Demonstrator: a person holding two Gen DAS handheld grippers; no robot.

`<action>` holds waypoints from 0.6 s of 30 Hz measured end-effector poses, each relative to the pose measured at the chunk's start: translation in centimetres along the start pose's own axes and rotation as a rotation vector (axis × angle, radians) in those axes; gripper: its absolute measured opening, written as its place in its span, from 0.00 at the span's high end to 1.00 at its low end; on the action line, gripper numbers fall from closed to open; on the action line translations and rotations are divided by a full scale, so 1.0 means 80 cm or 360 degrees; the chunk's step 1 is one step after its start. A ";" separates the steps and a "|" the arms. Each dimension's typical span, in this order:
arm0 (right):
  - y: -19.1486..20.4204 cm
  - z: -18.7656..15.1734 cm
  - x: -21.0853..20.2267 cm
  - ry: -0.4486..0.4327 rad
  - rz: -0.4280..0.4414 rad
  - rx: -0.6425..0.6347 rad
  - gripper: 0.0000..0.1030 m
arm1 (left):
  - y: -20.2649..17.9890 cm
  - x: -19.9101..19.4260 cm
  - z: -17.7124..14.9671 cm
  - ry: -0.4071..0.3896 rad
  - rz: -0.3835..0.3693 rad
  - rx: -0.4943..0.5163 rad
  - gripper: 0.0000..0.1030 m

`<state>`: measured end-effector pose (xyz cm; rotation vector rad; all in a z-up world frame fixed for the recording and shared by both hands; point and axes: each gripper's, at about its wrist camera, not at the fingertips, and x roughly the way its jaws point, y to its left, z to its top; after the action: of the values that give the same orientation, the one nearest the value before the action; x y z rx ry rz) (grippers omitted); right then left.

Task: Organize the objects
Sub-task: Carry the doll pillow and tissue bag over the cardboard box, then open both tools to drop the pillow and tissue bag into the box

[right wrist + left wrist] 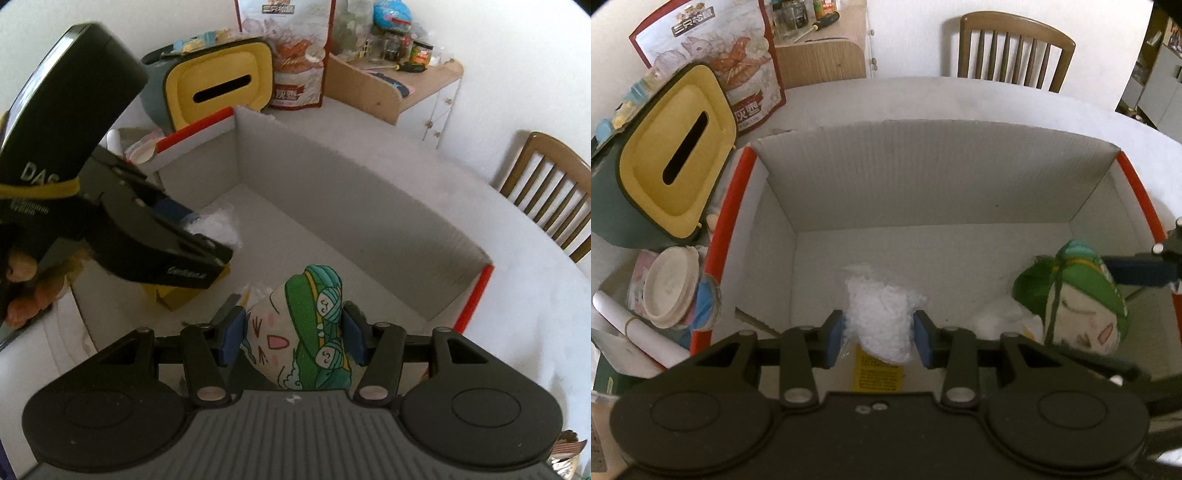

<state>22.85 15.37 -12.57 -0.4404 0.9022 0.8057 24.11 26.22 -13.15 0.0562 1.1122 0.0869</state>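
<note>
A white cardboard box [923, 166] with red edges lies open on the table. Low inside it, my left gripper [879, 328] is shut on a crinkled white plastic bag [882, 317], one blue pad against each side. A yellow-labelled item [877, 373] lies under the bag. At the box's right end my right gripper [293, 332] is shut on a green-and-white plush toy [306, 332] with a cartoon face. The same toy [1075, 295] shows in the left wrist view. A hand holds the left gripper [199, 236] over the box's [332, 177] left part.
A green tissue box with a yellow lid [676, 147] and a tall snack bag [738, 66] stand left of the box. A lidded cup [670, 291] and paper rolls crowd its near-left corner. A wooden chair [1015, 48] stands behind the table, and a cluttered shelf [391, 77] is beyond.
</note>
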 end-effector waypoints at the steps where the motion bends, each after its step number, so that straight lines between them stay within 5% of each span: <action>1: 0.001 0.000 0.002 0.0005 0.0005 0.0000 0.46 | 0.000 0.000 0.000 0.0006 -0.0001 0.0001 0.62; 11: -0.007 -0.003 -0.001 0.0000 0.0039 0.0078 0.37 | 0.005 0.014 0.004 0.0092 -0.0023 -0.0008 0.59; 18: -0.009 -0.009 -0.011 -0.0019 0.0017 0.0074 0.33 | 0.004 0.012 0.007 0.0067 -0.0021 -0.0007 0.43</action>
<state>22.71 14.06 -12.26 -0.3900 0.9111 0.7950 25.00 26.66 -13.70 0.0430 1.1540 0.0789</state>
